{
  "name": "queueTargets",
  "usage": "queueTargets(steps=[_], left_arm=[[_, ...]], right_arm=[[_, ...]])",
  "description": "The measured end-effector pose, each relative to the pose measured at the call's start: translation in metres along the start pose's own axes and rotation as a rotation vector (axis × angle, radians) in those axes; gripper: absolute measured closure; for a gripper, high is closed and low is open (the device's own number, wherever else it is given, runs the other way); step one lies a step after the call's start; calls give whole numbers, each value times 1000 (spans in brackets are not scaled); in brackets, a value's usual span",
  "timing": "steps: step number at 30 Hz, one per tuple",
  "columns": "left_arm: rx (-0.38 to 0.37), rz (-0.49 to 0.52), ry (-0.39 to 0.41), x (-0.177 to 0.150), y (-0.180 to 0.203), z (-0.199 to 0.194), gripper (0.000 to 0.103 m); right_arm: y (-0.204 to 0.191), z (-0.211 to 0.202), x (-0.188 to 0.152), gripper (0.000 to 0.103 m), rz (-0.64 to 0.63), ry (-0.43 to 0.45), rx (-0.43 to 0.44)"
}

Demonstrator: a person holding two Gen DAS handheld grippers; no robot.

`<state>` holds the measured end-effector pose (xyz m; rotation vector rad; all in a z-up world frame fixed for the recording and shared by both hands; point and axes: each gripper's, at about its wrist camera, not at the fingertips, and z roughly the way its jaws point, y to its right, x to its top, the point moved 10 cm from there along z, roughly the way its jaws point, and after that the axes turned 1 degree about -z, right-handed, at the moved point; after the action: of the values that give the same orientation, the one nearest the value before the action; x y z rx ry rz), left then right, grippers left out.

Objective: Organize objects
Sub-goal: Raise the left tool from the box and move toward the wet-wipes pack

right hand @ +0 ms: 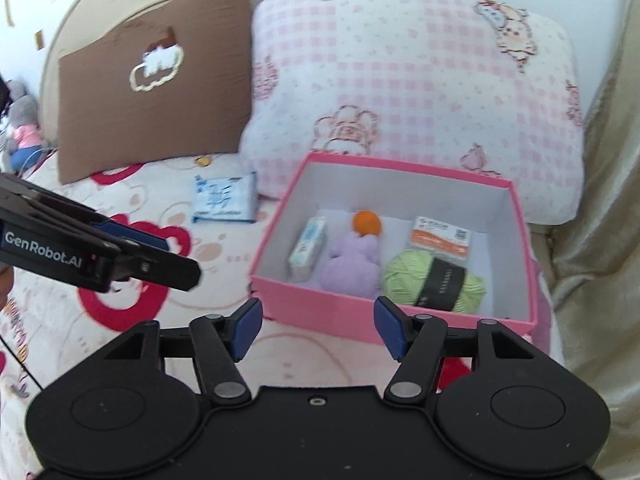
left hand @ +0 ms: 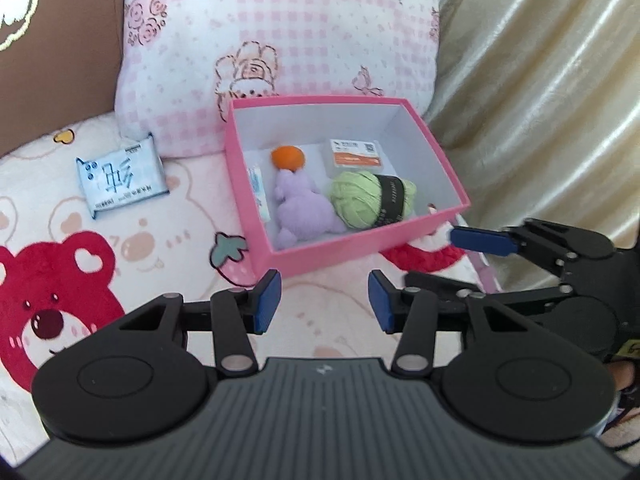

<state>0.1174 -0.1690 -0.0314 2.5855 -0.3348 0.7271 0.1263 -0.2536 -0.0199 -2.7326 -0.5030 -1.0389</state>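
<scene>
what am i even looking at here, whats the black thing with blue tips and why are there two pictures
The black things are hand-held grippers, one in each of a person's hands, each with a camera looking along its blue-padded fingers. One picture is from the left gripper, the other from the right gripper. Both are open and hold nothing. On the bed stands a pink box containing green yarn, a purple plush toy, an orange ball, a small carton and a flat packet. A blue tissue pack lies outside, left of the box.

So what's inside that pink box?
The pink box holds green yarn, a purple plush, an orange ball, and two small packs. Anything underneath them is hidden.
</scene>
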Motion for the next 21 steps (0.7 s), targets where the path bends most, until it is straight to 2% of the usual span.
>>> queueTargets(steps=[4,6,12,15,18,21], left_arm=[[-3,24,-3,-11,2,-11,54],[-19,24,-11,-15,2,-18,54],[17,50,0,-23,-6,-40,53],[29,47,-6,-29,-12,-48,52],[8,18,-35,-34,-18,-53,51],[50,40,-37,-38,-26,-60,50]], right_arm=[[-14,-6,-2,36,-30,-12,-5],[-21,-8,-5,33,-39,-26,20],[-45,-14,-14,25,-85,-51,37],[-58,-19,-18,21,-96,-46,73],[-69,-27,-22,16,-105,-35,114],[-79,-33,-23,14,-124,-33,126]])
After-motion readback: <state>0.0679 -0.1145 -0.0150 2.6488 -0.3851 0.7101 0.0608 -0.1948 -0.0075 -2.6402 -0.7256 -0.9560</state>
